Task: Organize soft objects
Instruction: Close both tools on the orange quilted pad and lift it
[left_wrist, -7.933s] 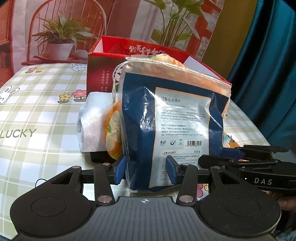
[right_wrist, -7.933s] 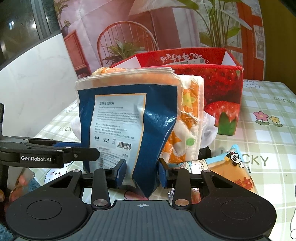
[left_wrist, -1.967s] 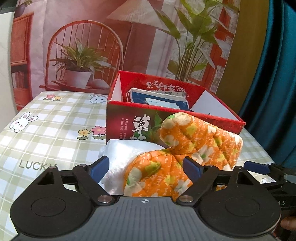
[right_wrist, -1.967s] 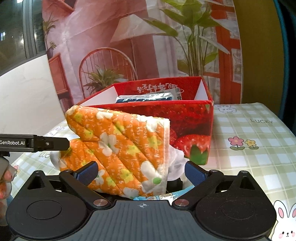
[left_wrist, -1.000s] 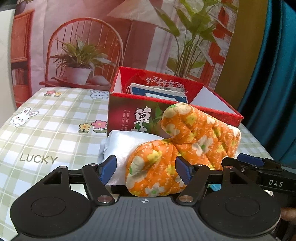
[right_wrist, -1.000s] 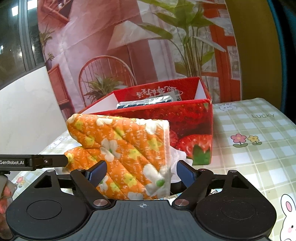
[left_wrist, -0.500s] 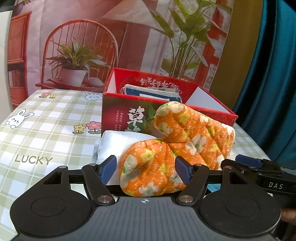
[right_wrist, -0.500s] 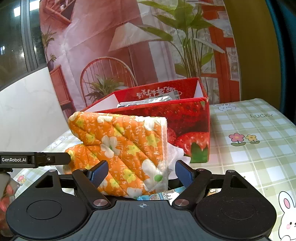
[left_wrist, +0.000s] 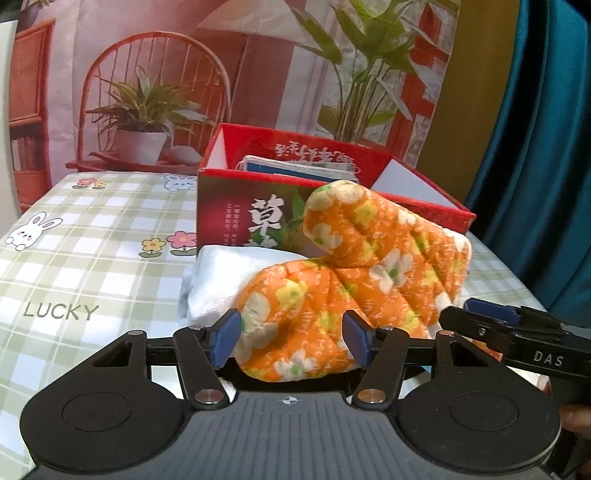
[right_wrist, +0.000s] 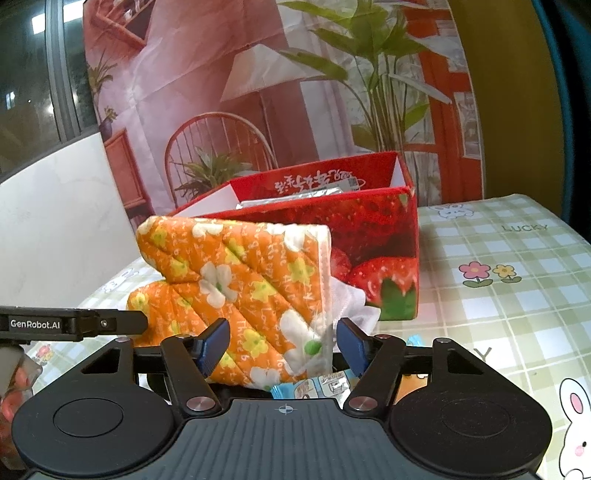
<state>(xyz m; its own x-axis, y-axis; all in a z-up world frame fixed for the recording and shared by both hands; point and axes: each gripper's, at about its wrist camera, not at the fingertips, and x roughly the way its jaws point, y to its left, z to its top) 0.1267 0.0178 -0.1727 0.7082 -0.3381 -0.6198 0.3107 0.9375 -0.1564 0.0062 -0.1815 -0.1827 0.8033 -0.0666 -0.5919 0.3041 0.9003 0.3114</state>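
An orange floral quilted mitt (left_wrist: 354, 280) lies on a folded white cloth (left_wrist: 221, 273) in front of the red strawberry box (left_wrist: 236, 206). My left gripper (left_wrist: 291, 339) is closing on the mitt's rounded end, and both blue pads touch it. My right gripper (right_wrist: 280, 345) is closing around the mitt's (right_wrist: 236, 280) cuff end. Its left pad overlaps the fabric and a thin gap shows at the right pad. A blue-and-white packet (left_wrist: 295, 168) lies inside the box. One finger (left_wrist: 491, 319) of the right gripper shows at the right of the left wrist view.
The box (right_wrist: 369, 229) stands on a green checked tablecloth (left_wrist: 92, 258) printed with rabbits and flowers. A snack packet (right_wrist: 317, 384) lies under the mitt near my right gripper. A teal curtain (left_wrist: 535, 184) hangs at the right, and a printed backdrop of a chair and plants stands behind the table.
Both grippers' jaws have narrowed around the orange mitt over the last second. The blue-and-white packet that both grippers held earlier now lies in the red box.
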